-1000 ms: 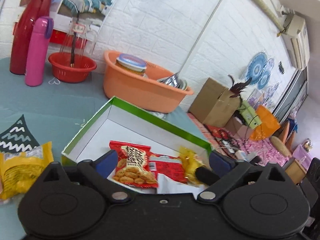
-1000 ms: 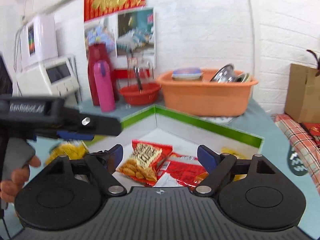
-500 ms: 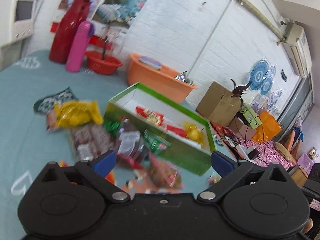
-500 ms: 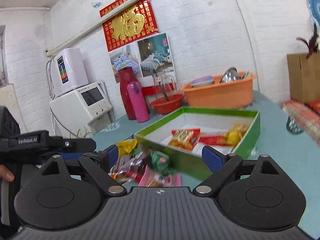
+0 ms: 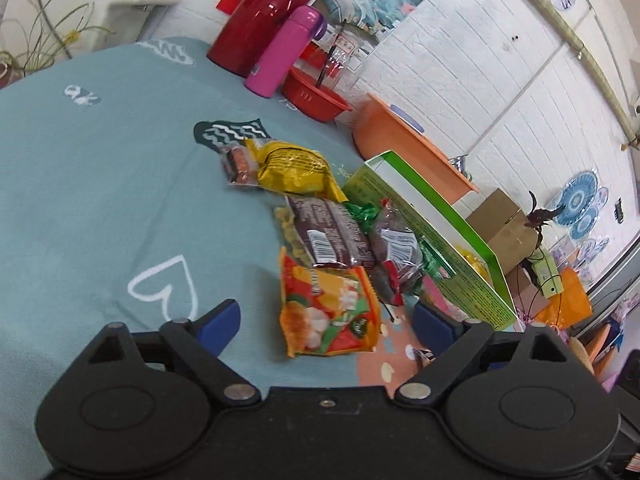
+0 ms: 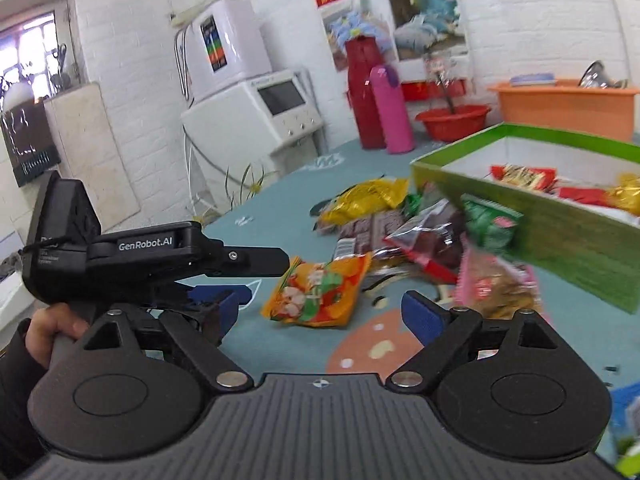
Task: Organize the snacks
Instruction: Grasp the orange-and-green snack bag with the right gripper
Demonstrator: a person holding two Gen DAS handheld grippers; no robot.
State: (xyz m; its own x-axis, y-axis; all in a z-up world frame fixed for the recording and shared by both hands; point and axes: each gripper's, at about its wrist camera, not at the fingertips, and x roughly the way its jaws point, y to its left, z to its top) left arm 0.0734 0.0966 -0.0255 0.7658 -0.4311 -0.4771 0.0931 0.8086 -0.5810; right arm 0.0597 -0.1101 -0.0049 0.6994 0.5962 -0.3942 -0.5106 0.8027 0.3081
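Observation:
A green box (image 5: 452, 248) (image 6: 560, 236) with a white inside stands on the teal cloth and holds several red and yellow snack packets (image 6: 528, 178). A heap of loose snacks lies beside it: an orange packet (image 5: 330, 310) (image 6: 320, 294) nearest me, brown packets (image 5: 332, 236), a yellow bag (image 5: 294, 170) (image 6: 366, 198), a pink one (image 6: 494, 284). My left gripper (image 5: 326, 320) is open, with the orange packet showing between its fingers. My right gripper (image 6: 322, 312) is open and holds nothing, just short of that packet. The left gripper's body (image 6: 156, 258) shows at the left of the right wrist view.
At the back stand a red jug (image 5: 260, 20), a pink flask (image 5: 284, 52), a red bowl (image 5: 316, 94) and an orange tub (image 5: 404, 148). White appliances (image 6: 256, 112) sit beyond the table's left edge. A hand (image 6: 52, 330) holds the left gripper's handle.
Both grippers have drawn back from over the box and swung left and down toward the loose heap. They stayed open. The orange packet now lies right ahead of them.

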